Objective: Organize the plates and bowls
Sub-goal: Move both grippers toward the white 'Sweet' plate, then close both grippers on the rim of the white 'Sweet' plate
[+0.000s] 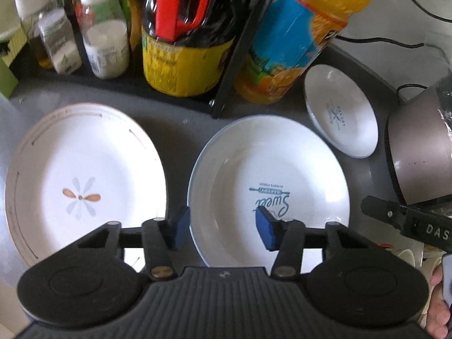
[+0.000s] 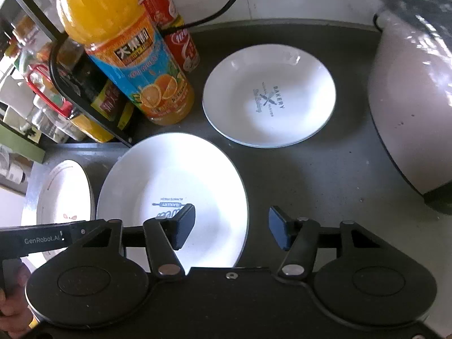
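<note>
nothing stacked yet, as far as i can see. three dishes sit apart on the dark counter point(image 2: 325, 175): flower plate point(image 1: 84, 175) far left, big "sweet bakery" bowl point(image 1: 268, 186) in the middle, small bakery bowl point(image 2: 268, 96) behind it to the right, near the grey appliance point(image 2: 412, 107). flower plate and big bowl lie just beside each other, rims close; can't tell if they touch. small bowl is clearly apart from both. so the whole job looks left to do: nest the bowls, sort the plate.

left gripper point(image 1: 223, 226) points steeply down over the big bowl's left rim. one blue pad sits outside the rim over the gap toward the flower plate, the other inside the bowl above the printed logo. jaws about half open, straddling the rim, pads not pressing on it, so nothing held.

right gripper point(image 2: 231, 226) also tilts steeply down, straddling the same bowl's right rim: left pad over the bowl's inside, right pad over bare counter. also half open, no contact i can see, nothing gripped.

my read: two-handed pickup of the big bowl is being set up, grip not made yet.

watch the orange juice bottle point(image 2: 130, 56) and the bottle rack point(image 1: 231, 65) right behind the bowls; tight clearance if anything is lifted backward.
</note>
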